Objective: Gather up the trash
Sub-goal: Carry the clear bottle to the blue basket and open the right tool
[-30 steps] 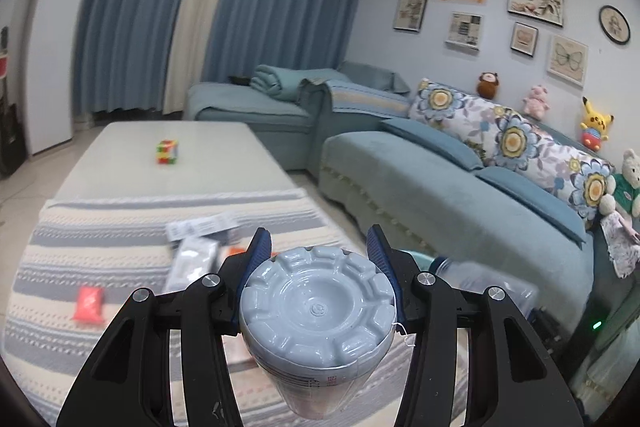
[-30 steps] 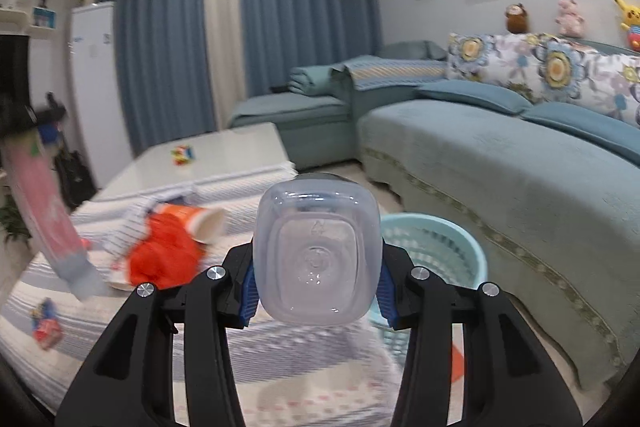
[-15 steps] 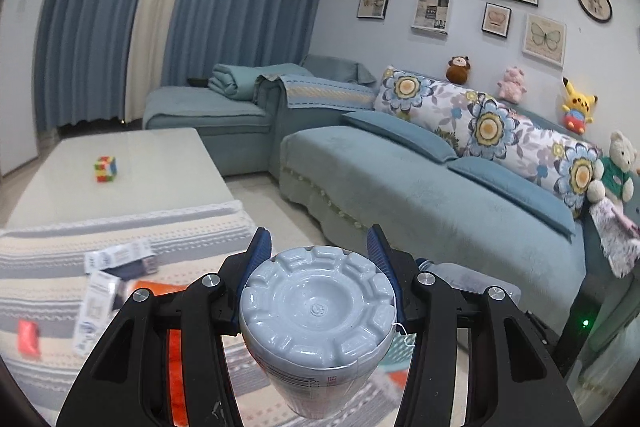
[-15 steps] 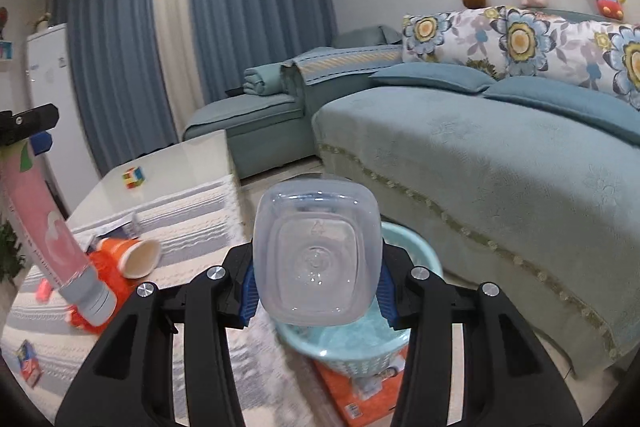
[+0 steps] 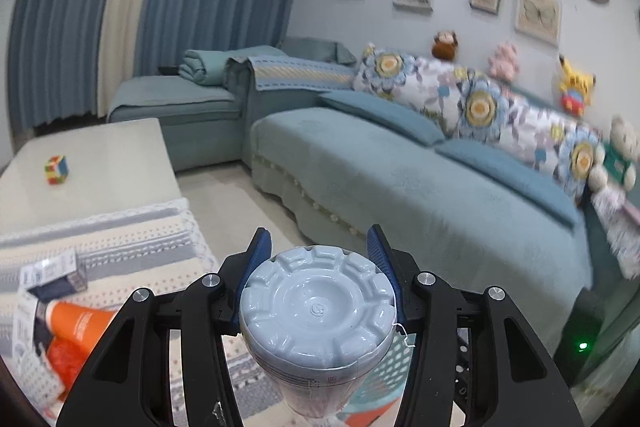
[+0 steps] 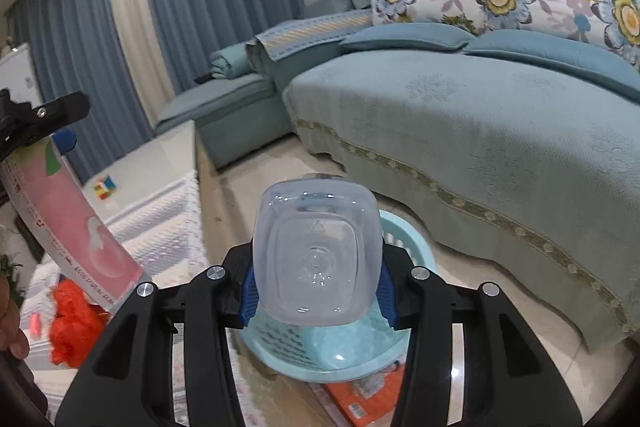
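A: Left tongs [image 5: 319, 245] — we see them clamped on a grey-bottomed bottle [image 5: 318, 311], base toward the lens. The blue pads [image 5: 259, 255] press its sides.

B: From the right wrist view the same bottle [image 6: 76, 227] shows a pink label, held high at the left edge, over the counter [image 6: 160, 227].

A: Right tongs [image 6: 316, 291]?

B: Closed on a clear bottle [image 6: 317, 255], square base facing us. It hangs above the basket [image 6: 416, 247], a pale teal one on the floor [image 6: 472, 291] between counter and sofa [image 6: 480, 131].

A: In the left view we catch only a bit of that basket [image 5: 384, 367], below the gripped bottle.

B: Trash left on the counter: an orange cup [image 5: 76, 319] lying on its side, a white packet [image 5: 48, 273] just behind it, both on the striped cloth [image 5: 132, 247]. Red crumpled wrapper [image 6: 74, 323] beside the pink label in the right view.

A: A puzzle cube [image 5: 57, 169] sits well back on the bare counter [image 5: 104, 163].

B: Orange packaging [image 6: 360, 399] lies on the floor, partly under the basket.
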Tool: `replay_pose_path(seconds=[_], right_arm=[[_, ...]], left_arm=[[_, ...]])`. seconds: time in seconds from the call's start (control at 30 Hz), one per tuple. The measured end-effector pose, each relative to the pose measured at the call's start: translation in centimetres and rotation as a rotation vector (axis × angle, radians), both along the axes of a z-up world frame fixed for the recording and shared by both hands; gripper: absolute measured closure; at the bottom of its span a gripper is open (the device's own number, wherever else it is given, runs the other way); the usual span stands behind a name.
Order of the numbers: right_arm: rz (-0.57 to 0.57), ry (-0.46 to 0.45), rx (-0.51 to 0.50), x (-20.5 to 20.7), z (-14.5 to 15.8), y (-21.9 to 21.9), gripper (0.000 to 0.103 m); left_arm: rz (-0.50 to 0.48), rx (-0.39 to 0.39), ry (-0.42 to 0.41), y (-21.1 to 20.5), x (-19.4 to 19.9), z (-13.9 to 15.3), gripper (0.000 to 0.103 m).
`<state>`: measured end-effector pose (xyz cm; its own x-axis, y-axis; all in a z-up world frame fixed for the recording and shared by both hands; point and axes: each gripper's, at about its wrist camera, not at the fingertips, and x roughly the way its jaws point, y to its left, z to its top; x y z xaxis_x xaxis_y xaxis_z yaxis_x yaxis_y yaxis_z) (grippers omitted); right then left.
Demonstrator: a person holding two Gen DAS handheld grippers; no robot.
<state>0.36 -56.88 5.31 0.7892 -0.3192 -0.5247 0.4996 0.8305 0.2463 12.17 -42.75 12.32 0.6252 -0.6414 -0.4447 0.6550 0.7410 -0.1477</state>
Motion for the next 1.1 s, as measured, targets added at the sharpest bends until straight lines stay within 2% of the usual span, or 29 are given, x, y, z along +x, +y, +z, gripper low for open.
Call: replay_pose_path(seconds=[0.13,0.3,0.43,0.6,0.77,0.8,0.83,0.97,1.1], right_arm=[[-0.033,0.032,0.056,0.9,-0.9,-1.1,0.06],[-0.003,0.05,0.253,2.0,-3.0,-2.8,0.06],[-0.016,0.079,0.272,2.1,-4.0,-3.5,0.06],[-0.035,0.086,0.333,1.7,-4.9,-4.8,0.06],[-0.03,0.109,0.462,2.3,-6.7,-5.3,0.059],[-0.032,0.118,0.476,2.4,-7.0,-5.4,0.059],[-0.032,0.123,0.491,2.7,-7.2,-5.5,0.057],[-0.006,0.112,0.58,2.8,-7.9,-5.8,0.048],[-0.012,0.062,0.547,2.5,-6.7,-5.6,0.048]], left_arm=[[-0.004,0.068,0.016,-3.1,0.8,-1.5,0.055],[0.006,0.124,0.033,-6.0,1.1,-3.5,0.055],[0.003,0.165,0.027,-7.0,1.3,-4.4,0.055],[0.017,0.171,0.069,-6.9,1.7,-5.7,0.055],[0.064,0.196,0.102,-6.5,1.6,-7.9,0.054],[0.067,0.196,0.111,-6.4,1.8,-8.1,0.053],[0.067,0.193,0.113,-6.0,2.0,-8.3,0.047],[0.091,0.179,0.044,-4.0,2.1,-7.3,0.037],[0.093,0.158,0.044,-1.9,2.0,-5.9,0.035]])
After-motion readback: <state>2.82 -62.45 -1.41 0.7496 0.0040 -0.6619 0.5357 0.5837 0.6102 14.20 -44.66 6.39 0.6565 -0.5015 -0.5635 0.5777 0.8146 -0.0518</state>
